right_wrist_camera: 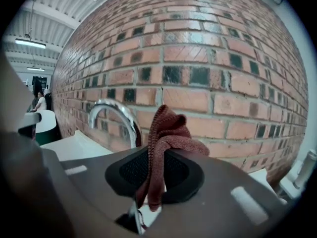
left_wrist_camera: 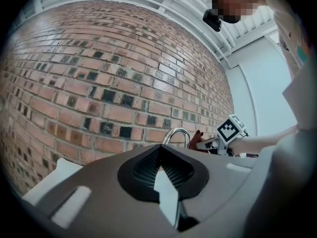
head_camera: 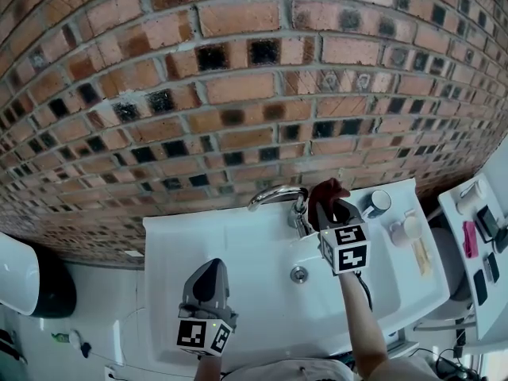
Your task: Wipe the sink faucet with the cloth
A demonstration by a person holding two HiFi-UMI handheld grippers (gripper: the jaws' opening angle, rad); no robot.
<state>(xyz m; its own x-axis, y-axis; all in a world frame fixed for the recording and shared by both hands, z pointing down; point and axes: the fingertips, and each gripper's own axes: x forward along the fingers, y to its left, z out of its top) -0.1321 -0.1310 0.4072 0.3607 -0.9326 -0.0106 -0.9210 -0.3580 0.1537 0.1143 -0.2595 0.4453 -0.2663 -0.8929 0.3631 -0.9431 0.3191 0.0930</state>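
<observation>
A chrome curved faucet [head_camera: 276,195] rises at the back of the white sink [head_camera: 238,244], against the brick wall. My right gripper [head_camera: 329,205] is shut on a dark red cloth [head_camera: 328,189], held just right of the faucet's base. In the right gripper view the cloth [right_wrist_camera: 166,138] bunches up between the jaws, with the faucet [right_wrist_camera: 113,115] arching to its left. My left gripper [head_camera: 208,280] hovers over the sink's front left, shut with nothing in it. Its own view shows the faucet [left_wrist_camera: 176,135] and the cloth [left_wrist_camera: 199,135] beyond.
A white mug [head_camera: 378,203] and a small bottle [head_camera: 406,228] stand on the sink's right side, beside a pale bar [head_camera: 421,256]. A side shelf [head_camera: 480,228] with small items is at the far right. The drain [head_camera: 298,274] lies in the basin.
</observation>
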